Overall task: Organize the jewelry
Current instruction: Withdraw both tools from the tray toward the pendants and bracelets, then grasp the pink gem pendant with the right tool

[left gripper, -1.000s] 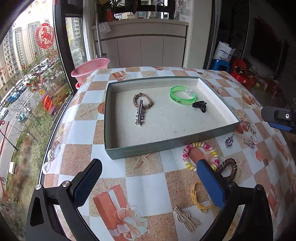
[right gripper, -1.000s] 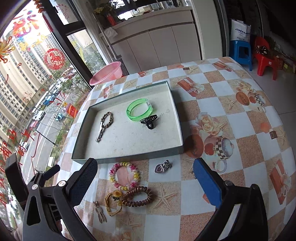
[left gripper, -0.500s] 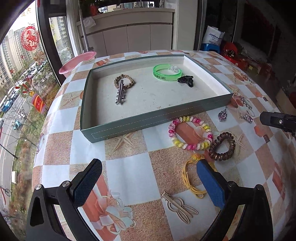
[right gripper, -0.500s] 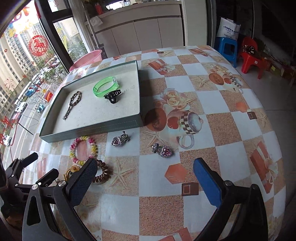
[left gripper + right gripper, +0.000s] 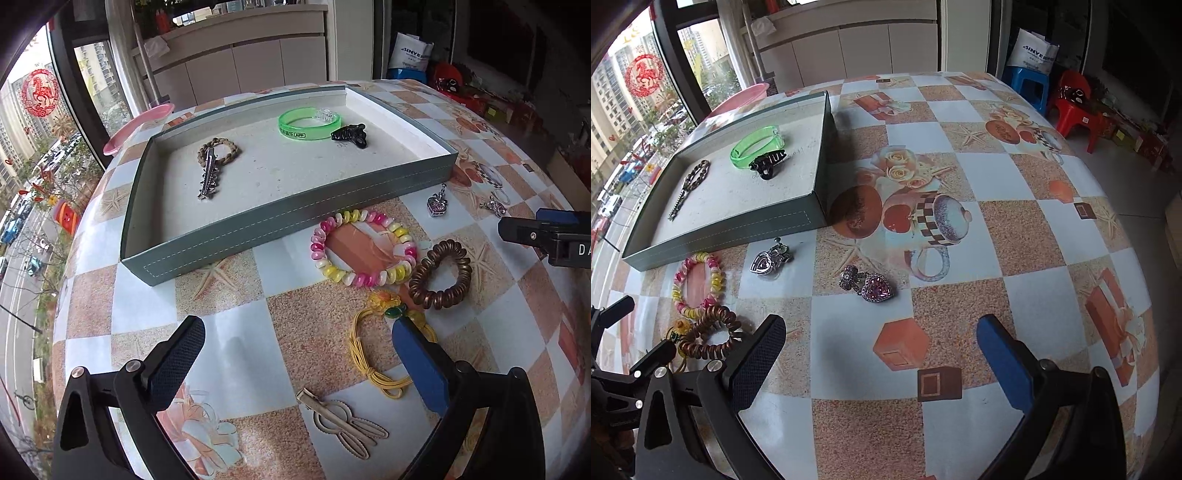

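Observation:
A grey-green tray [image 5: 295,218] [image 5: 720,229] holds a green bangle [image 5: 308,123], a black claw clip [image 5: 349,134] and a braided loop with a silver clip [image 5: 214,162]. On the table in front lie a pink-yellow bead bracelet [image 5: 364,245], a brown coil hair tie [image 5: 439,275], a yellow cord [image 5: 369,354] and a beige clip [image 5: 343,424]. My left gripper [image 5: 295,354] hangs open above the table near the cord. My right gripper [image 5: 881,354] is open just short of a pink heart brooch [image 5: 873,286]; a silver heart pendant [image 5: 770,260] lies to its left.
The round table [image 5: 997,177] has a checked, printed cloth and drops away at its right edge. A pink basin [image 5: 136,123] sits behind the tray by the window. A blue stool [image 5: 1030,86] and a red stool [image 5: 1078,110] stand on the floor beyond.
Both grippers have come down and closer to the loose jewelry. The right one has swung right, from facing the tray to facing the two heart pieces. Both stayed open.

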